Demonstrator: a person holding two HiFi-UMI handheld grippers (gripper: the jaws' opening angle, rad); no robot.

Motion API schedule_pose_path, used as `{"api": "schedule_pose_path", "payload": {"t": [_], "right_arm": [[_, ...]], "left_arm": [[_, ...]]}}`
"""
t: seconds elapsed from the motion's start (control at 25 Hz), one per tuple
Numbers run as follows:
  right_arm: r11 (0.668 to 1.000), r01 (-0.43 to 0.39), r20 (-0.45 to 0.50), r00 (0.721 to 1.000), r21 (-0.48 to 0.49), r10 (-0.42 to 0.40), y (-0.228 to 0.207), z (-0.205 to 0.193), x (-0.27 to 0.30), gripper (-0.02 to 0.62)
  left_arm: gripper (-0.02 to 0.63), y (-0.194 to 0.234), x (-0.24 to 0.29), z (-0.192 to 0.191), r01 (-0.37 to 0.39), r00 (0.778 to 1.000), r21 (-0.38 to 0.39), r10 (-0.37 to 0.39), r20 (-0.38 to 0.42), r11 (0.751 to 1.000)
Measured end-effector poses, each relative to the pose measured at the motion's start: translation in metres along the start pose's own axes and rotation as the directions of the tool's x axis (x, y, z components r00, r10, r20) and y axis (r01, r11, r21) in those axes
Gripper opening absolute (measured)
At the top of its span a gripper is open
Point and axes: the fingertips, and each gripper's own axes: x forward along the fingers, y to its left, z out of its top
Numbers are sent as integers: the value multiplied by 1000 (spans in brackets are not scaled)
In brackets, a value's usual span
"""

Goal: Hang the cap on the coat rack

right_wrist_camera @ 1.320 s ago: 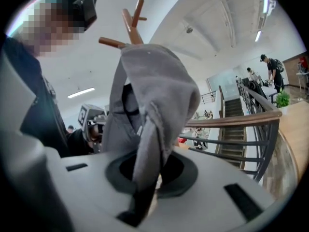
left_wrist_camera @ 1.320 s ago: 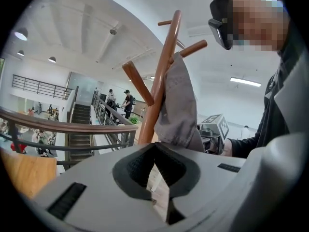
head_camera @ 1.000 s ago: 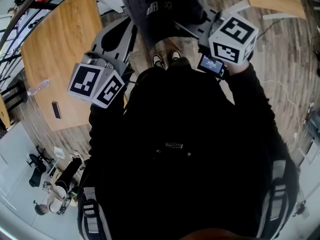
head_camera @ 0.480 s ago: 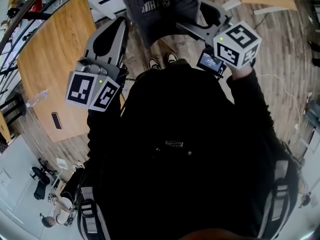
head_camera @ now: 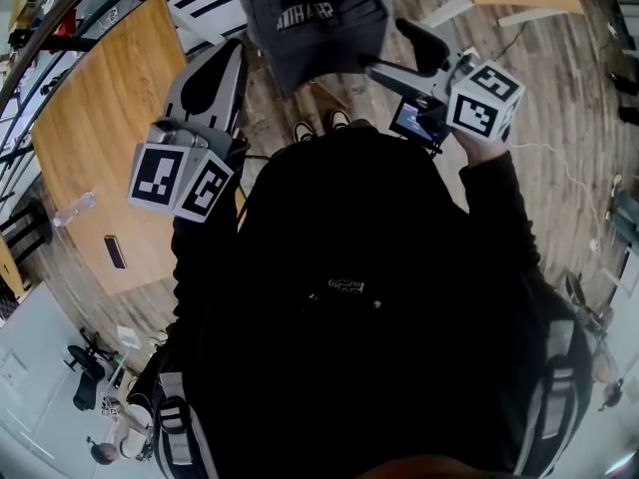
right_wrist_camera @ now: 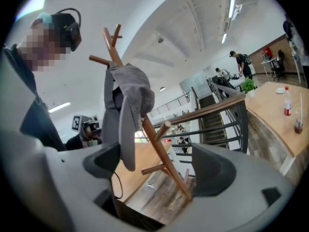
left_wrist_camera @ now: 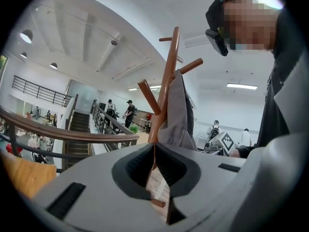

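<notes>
A dark grey cap (head_camera: 315, 18) hangs on the brown wooden coat rack (right_wrist_camera: 159, 144), at the top middle of the head view. In the right gripper view the cap (right_wrist_camera: 130, 100) drapes over an upper peg, its brim hanging just in front of the left jaw. My right gripper (head_camera: 399, 56) is beside the cap; its jaws are opening and stand wide apart (right_wrist_camera: 157, 170), pressing on nothing. My left gripper (head_camera: 228, 56) is left of the cap, jaws together and empty. Its own view looks up at the rack (left_wrist_camera: 166, 81) and the hanging cap (left_wrist_camera: 179, 110) past the shut jaws (left_wrist_camera: 154, 149).
A wooden table (head_camera: 100, 138) at the left carries a bottle (head_camera: 75, 208) and a phone (head_camera: 115, 250). My shoes (head_camera: 319, 123) stand on the plank floor below the rack. A stair railing (right_wrist_camera: 217, 110) and another table (right_wrist_camera: 275, 105) lie beyond.
The right gripper's jaws have spread apart and let go of the cap, which stays on the rack. The right gripper has drawn slightly right; the left one has barely shifted.
</notes>
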Motion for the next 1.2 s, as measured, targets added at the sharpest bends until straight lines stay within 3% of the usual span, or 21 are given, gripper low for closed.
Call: {"api": "schedule_pose_path", "payload": {"t": [0.16,0.24,0.36,0.44,0.56,1.2], "right_arm": [[997,39,3,999,-61,-39,-2,4,-5,424],[988,37,18,999,-149,-35,9,17,-9,322],[960,75,40,997,-269,-67,25,38,-12,223],[939,152,79,988,-309,-133,25,49,-15,37],[928,218,120,974,-302,-190,23,56,-19,22],[926,257,123,965,-276,-232,22,55,-14,18]], "left_arm": [[18,-1,-1,3,-2,1000,24,2,13,1000],[18,-9,0,8,13,1000,47,-14,26,999],[17,-23,3,12,34,999,89,-37,30,995],[17,-30,5,14,38,998,110,-42,37,993],[17,-38,8,19,41,997,111,-48,60,993],[12,-43,14,14,40,997,79,-45,60,996]]}}
